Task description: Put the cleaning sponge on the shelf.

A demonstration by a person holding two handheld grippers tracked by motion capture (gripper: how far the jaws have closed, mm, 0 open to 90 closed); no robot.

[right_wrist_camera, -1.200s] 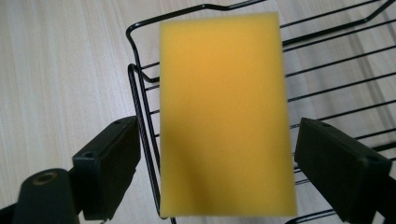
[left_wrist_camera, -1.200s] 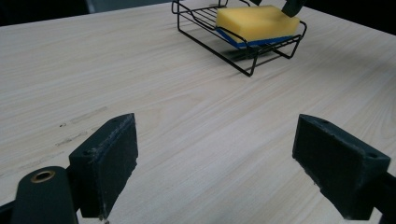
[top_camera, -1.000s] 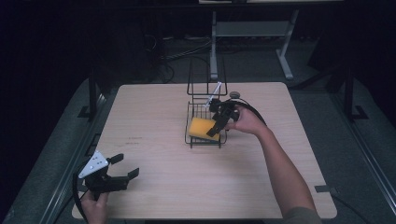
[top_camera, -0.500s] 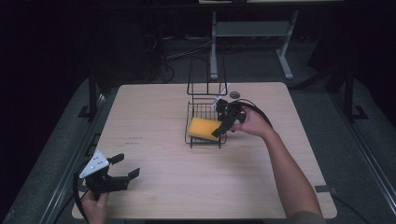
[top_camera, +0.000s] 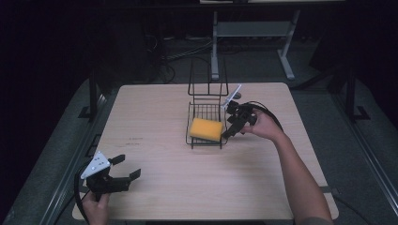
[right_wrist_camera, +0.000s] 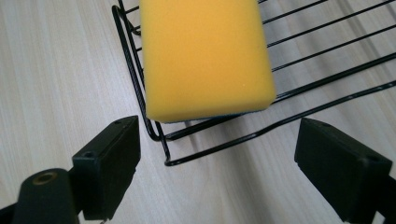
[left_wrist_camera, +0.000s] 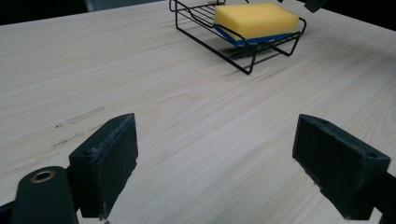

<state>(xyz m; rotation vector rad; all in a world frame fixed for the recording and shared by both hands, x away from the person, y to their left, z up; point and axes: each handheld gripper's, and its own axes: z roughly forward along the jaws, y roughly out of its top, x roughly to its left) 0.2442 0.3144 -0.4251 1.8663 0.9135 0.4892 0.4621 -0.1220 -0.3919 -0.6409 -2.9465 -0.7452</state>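
A yellow sponge [top_camera: 206,129] with a blue underside lies flat in a black wire basket [top_camera: 205,110] at the table's middle. My right gripper [top_camera: 230,126] hovers open just off the basket's right front corner, nothing between its jaws. In the right gripper view the sponge [right_wrist_camera: 205,56] sits just beyond the jaws, inside the basket rim [right_wrist_camera: 140,93]. My left gripper [top_camera: 126,168] rests open near the table's front left corner. From the left gripper view the sponge [left_wrist_camera: 256,19] and basket [left_wrist_camera: 243,49] lie far ahead.
The wooden table [top_camera: 164,117] has bare surface around the basket. The basket's tall wire back [top_camera: 207,77] rises behind the sponge. A metal stand [top_camera: 253,33] is on the floor beyond the table.
My right gripper has drawn back from over the sponge toward the basket's right side, leaving the sponge lying in the basket. The left gripper has stayed put.
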